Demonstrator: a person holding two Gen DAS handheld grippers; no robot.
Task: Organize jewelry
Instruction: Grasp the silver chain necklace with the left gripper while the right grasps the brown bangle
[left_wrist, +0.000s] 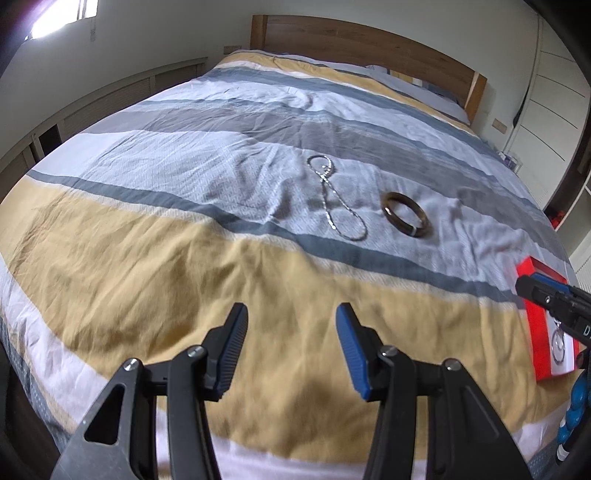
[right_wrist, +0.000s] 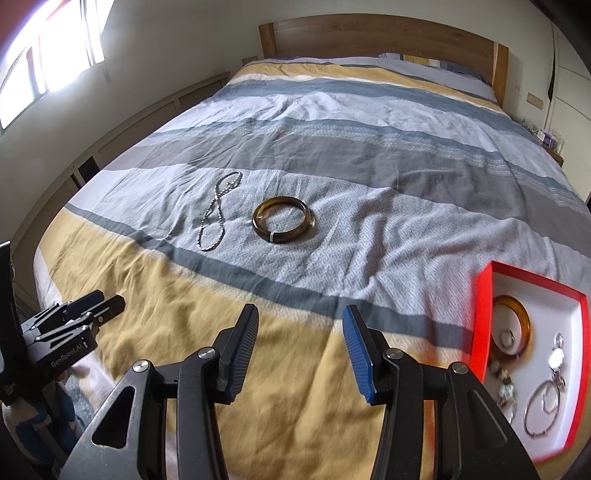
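Observation:
A silver chain necklace (left_wrist: 334, 201) (right_wrist: 218, 218) and a dark brown-green bangle (left_wrist: 407, 218) (right_wrist: 283, 219) lie side by side on the striped bedspread. A red box with a white inside (right_wrist: 484, 314) (left_wrist: 537, 332) sits on the bed at the right; it holds an amber bangle (right_wrist: 517, 325), silver rings and several small pieces. My left gripper (left_wrist: 291, 343) is open and empty over the yellow stripe, short of the necklace. My right gripper (right_wrist: 301, 347) is open and empty, left of the box.
The bed (right_wrist: 332, 147) fills both views, with a wooden headboard (right_wrist: 369, 35) at the far end. Low cabinets (right_wrist: 155, 114) and a bright window (right_wrist: 48, 48) run along the left wall. White wardrobe doors (left_wrist: 554, 96) stand at the right.

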